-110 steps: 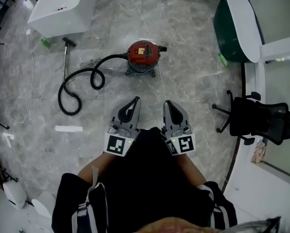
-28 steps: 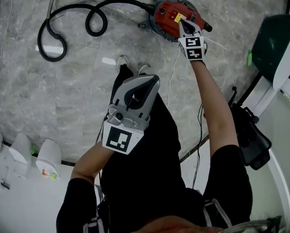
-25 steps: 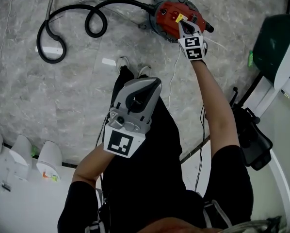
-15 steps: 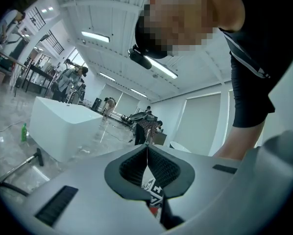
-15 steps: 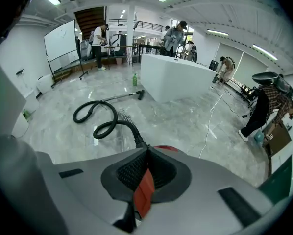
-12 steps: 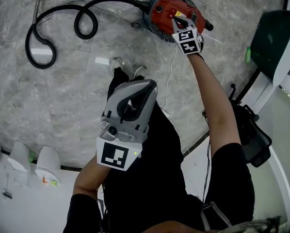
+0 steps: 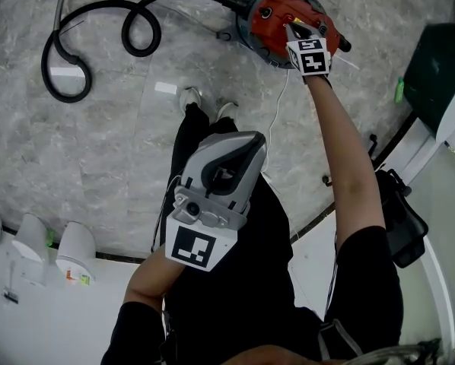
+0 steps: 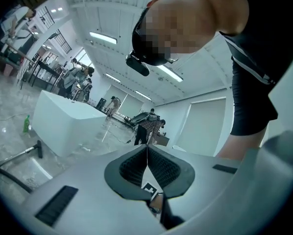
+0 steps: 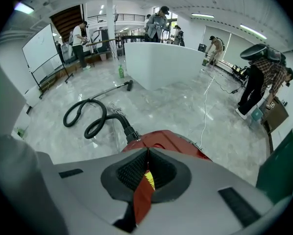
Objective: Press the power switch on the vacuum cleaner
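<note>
Right tongs [image 9: 147,154] together over vacuum cleaner [image 7: 272,10]

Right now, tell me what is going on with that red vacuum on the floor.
A person stands over the red vacuum cleaner on the marble floor, with a tool in each hand. The right tool reaches down to the vacuum's top, its jaws together and gripping nothing, its tip by a yellow label. Whether the switch has gone in cannot be told. The left tool is held back near the body, shut and empty. The black hose lies looped on the floor.
</note>
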